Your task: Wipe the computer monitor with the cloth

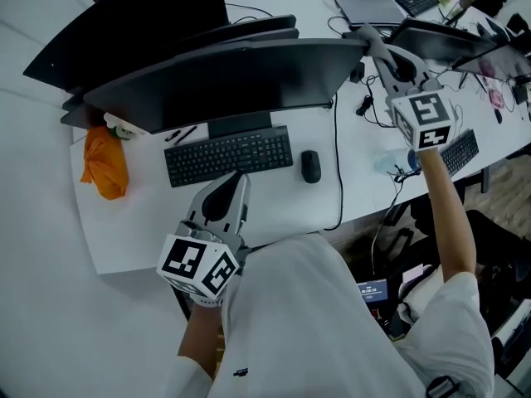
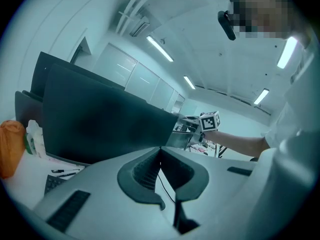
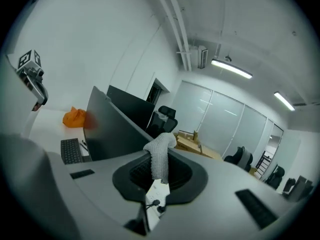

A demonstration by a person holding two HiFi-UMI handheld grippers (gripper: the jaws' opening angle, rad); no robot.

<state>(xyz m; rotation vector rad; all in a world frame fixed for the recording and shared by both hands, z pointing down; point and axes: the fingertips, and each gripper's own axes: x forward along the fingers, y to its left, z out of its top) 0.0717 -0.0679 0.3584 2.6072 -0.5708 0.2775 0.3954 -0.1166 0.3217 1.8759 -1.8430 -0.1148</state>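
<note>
The wide dark monitor (image 1: 241,77) stands at the back of the white desk (image 1: 133,230); it also shows in the left gripper view as the monitor (image 2: 100,129) and in the right gripper view as the monitor (image 3: 110,129). My right gripper (image 1: 369,40) is at the monitor's right end, shut on a pale grey knitted cloth (image 3: 160,156) that sticks up between its jaws. That cloth (image 1: 362,31) touches or nearly touches the screen's right edge. My left gripper (image 1: 239,177) hovers low over the desk's front, just before the keyboard, jaws together with nothing in them.
A black keyboard (image 1: 228,156) and mouse (image 1: 310,166) lie under the monitor, with pens (image 1: 180,134) beside them. An orange bag (image 1: 105,166) sits at the desk's left. A second dark screen (image 1: 124,23) stands behind. Laptop (image 1: 365,7), cables and another keyboard (image 1: 459,152) are at the right.
</note>
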